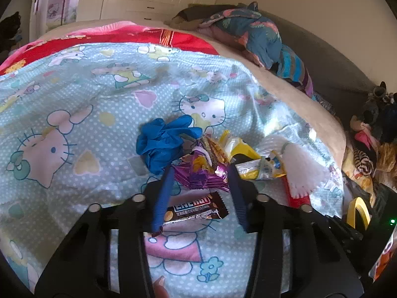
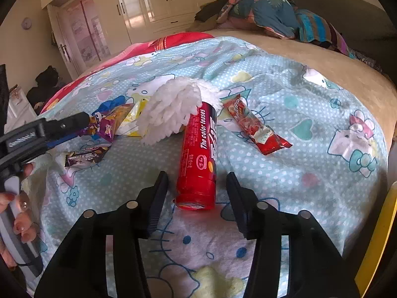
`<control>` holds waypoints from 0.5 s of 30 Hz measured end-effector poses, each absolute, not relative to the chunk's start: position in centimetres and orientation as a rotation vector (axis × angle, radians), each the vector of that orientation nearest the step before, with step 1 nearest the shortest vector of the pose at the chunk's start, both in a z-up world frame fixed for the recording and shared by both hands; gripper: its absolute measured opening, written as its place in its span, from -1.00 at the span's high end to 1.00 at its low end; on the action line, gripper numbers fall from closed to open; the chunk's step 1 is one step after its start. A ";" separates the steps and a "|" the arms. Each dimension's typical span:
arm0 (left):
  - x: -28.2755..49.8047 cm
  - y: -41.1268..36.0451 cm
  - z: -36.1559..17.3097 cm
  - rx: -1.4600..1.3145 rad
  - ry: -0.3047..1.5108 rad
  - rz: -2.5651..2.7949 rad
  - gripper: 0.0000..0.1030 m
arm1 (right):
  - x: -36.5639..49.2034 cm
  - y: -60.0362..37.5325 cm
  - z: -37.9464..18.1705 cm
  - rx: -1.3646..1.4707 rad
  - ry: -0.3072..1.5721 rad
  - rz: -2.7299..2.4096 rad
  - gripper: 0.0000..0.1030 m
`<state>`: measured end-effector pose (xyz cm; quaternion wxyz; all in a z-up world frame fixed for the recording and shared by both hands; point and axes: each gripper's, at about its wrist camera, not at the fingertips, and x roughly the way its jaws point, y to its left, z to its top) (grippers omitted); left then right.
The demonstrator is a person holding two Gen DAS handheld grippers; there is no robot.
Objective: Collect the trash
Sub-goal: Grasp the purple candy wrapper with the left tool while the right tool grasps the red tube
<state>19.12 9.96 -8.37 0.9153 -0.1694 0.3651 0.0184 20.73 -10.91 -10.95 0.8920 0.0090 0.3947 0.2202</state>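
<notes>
1. Purple foil wrapper (image 1: 198, 173) lies between the wide-open left hand-held gripper (image 1: 199, 171) fingers, seemingly ungripped.
2. Red snack tube (image 2: 198, 159) lies between the open, empty right hand-held gripper (image 2: 197, 176) fingers on the bed (image 2: 310, 173).

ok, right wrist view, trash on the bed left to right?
brown bar wrapper → purple wrapper → white fluffy mop-like piece → red tube → red sachet wrapper.

Bright daylight, glare on glossy wardrobe doors (image 2: 139, 2) — heavy fisheye bending, dark vignetted corners, mild softness.
</notes>
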 end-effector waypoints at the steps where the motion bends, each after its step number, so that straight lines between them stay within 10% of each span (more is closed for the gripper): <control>1: 19.3 10.0 -8.5 -0.348 0.757 0.040 0.41 | 20.7 -10.9 -11.0 0.020 0.818 0.460 0.14; 15: 17.2 9.3 -8.5 -0.384 0.734 -0.013 0.70 | 18.9 -12.3 -10.1 0.060 0.797 0.488 0.39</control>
